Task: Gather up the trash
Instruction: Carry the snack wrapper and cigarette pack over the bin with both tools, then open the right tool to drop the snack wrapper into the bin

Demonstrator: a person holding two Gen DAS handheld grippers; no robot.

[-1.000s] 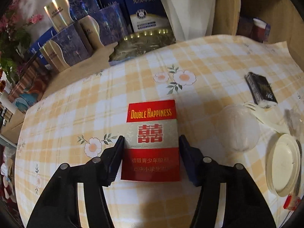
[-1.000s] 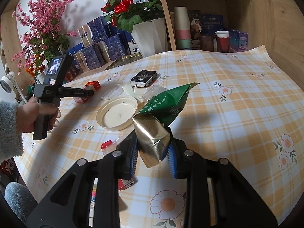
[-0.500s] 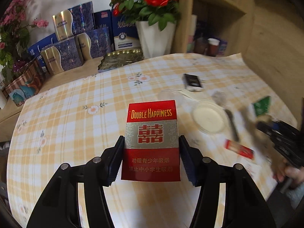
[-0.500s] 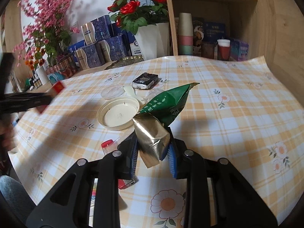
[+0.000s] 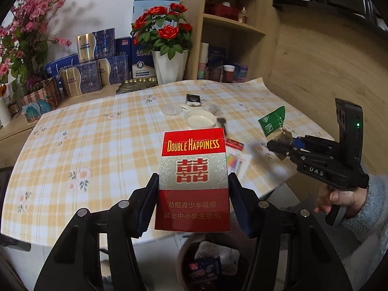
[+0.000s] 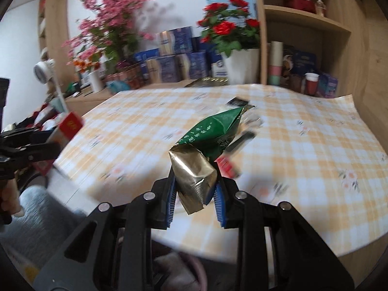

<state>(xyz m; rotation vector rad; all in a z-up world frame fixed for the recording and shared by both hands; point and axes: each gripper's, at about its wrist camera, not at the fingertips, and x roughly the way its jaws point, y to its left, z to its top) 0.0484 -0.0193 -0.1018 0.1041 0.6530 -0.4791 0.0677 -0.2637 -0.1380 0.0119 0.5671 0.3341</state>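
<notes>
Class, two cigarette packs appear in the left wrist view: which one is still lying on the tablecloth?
The black cigarette pack, lying flat on the checked tablecloth near the vase. The red Double Happiness pack is off the table, clamped between the left gripper fingers.

back: red roses in a white pot (image 5: 169, 66) | left: pink flowers (image 6: 109, 26) | by the wall: blue and gold boxes (image 5: 97, 60) | shelf: stack of cups (image 6: 276, 63), red cup (image 6: 311, 82) | table: yellow checked cloth with flowers (image 5: 84, 145)
</notes>
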